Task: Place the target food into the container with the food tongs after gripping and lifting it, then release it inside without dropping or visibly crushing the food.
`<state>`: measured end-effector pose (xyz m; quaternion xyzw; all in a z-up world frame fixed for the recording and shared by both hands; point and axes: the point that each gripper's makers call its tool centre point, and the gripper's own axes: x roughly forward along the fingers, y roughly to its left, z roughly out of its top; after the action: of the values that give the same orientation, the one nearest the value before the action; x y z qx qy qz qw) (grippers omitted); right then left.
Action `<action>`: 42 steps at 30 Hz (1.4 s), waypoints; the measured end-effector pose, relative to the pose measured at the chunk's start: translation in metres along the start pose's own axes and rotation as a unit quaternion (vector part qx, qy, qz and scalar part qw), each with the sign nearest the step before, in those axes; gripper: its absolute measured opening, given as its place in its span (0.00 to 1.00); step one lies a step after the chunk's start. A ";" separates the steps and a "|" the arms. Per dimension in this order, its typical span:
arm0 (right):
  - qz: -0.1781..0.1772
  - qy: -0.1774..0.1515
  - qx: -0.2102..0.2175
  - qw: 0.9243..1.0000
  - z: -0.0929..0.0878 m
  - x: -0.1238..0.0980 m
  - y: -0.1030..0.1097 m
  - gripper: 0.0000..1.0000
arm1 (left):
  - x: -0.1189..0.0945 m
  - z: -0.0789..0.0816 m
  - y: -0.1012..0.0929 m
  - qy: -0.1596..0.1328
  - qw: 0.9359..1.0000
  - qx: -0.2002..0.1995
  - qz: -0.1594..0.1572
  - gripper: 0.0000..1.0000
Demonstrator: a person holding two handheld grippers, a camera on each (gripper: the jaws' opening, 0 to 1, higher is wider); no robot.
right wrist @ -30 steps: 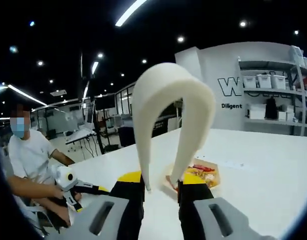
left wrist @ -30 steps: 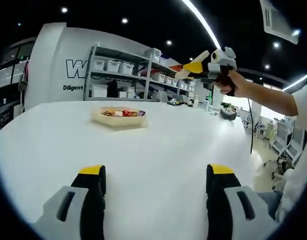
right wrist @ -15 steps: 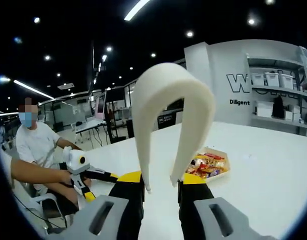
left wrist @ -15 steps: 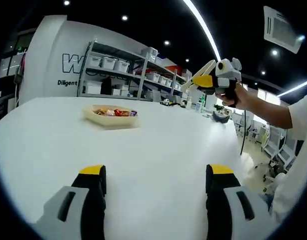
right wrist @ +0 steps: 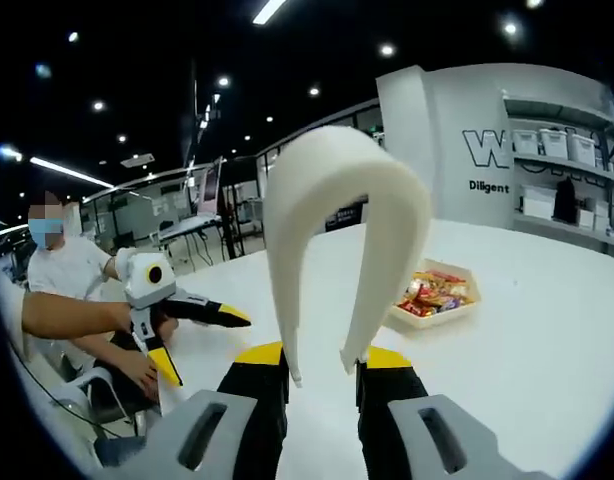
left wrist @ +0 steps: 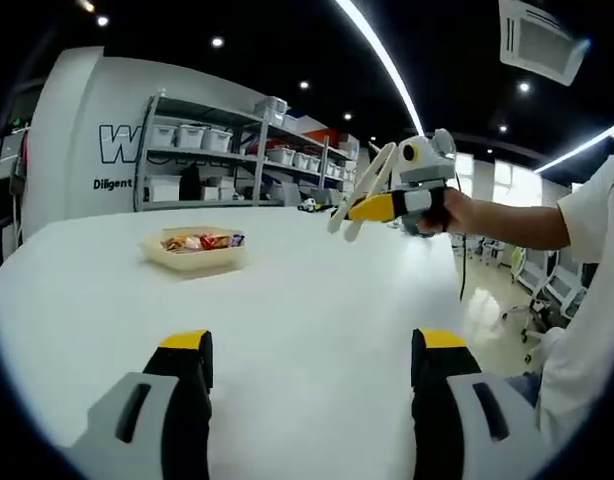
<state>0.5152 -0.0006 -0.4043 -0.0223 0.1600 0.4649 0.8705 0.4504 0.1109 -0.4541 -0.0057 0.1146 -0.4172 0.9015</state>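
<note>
A shallow beige tray (left wrist: 192, 250) of wrapped snacks sits on the white table (left wrist: 317, 300), far ahead and left of my left gripper (left wrist: 314, 347), which is open and holds nothing. A hand holds my right gripper (left wrist: 359, 208) in the air right of the tray, its jaws shut on cream food tongs (left wrist: 362, 185). In the right gripper view my right gripper (right wrist: 322, 358) squeezes the tongs (right wrist: 337, 200), whose tips stand slightly apart with nothing between them. The tray (right wrist: 437, 296) lies beyond them to the right. My left gripper (right wrist: 202, 345) shows at the left, open.
Metal shelves with white bins (left wrist: 227, 150) stand behind the table against a white wall. A seated person (right wrist: 67, 290) in a white shirt is at the table's left edge in the right gripper view. Bare tabletop (right wrist: 547, 370) spreads around the tray.
The right gripper with the tongs has come lower and nearer the tray's height. Both views have swung, so the tray sits further left in the left gripper view and further right in the right one.
</note>
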 end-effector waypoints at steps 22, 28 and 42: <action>0.095 -0.053 0.040 0.993 -0.003 -0.002 0.046 0.21 | -0.002 0.033 -0.057 -0.022 0.993 -0.015 -0.112 0.52; 0.133 -0.067 0.042 0.988 0.003 -0.004 0.068 0.21 | 0.005 0.036 -0.065 -0.023 0.992 -0.014 -0.122 0.52; 0.218 -0.089 0.046 0.971 0.005 -0.010 0.108 0.21 | 0.010 0.048 -0.087 -0.039 0.985 -0.009 -0.168 0.30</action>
<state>0.4231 0.0532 -0.3850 0.0948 0.1039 0.6355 0.7592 0.4017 0.0429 -0.3999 -0.0493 0.0802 -0.5610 0.8224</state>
